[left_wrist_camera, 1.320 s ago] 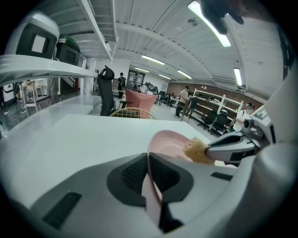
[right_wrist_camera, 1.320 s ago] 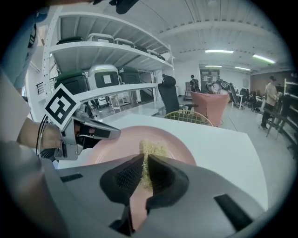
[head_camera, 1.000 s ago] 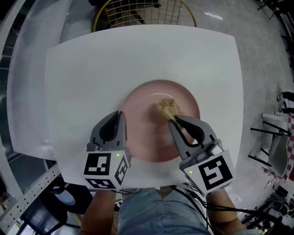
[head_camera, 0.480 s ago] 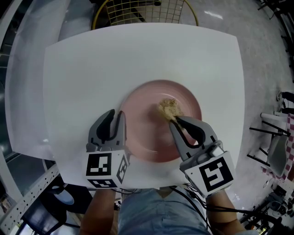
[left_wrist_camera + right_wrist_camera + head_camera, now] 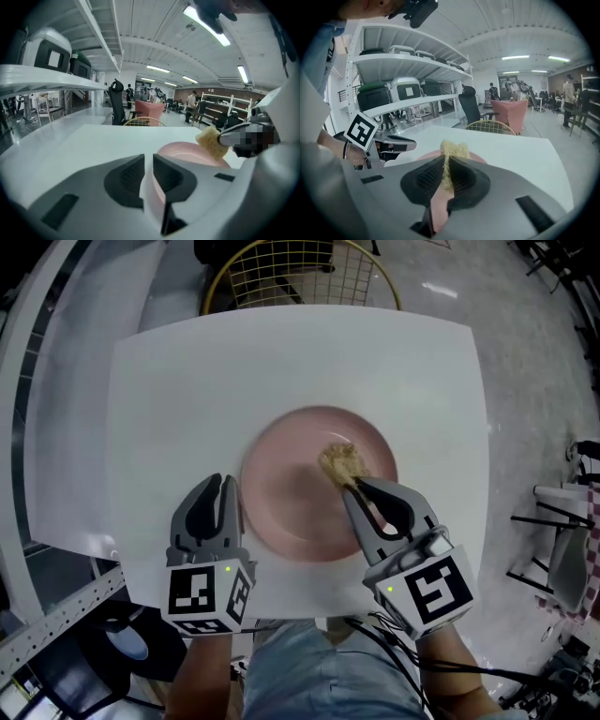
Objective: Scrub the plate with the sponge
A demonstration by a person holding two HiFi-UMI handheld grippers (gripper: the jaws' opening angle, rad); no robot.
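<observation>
Left gripper view: left gripper [image 5: 148, 161] jaws clamp the plate [image 5: 185, 151] rim, a hold unclear in head view. Head view: right gripper [image 5: 351, 486] pinches the sponge [image 5: 339, 463] at its tips, mid-plate.

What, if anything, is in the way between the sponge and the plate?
Nothing visible is. The right gripper is shut on the sponge, which sits over the middle of the plate with bare pink surface around it. The left gripper clamps the plate's left rim, clear of the sponge.
</observation>
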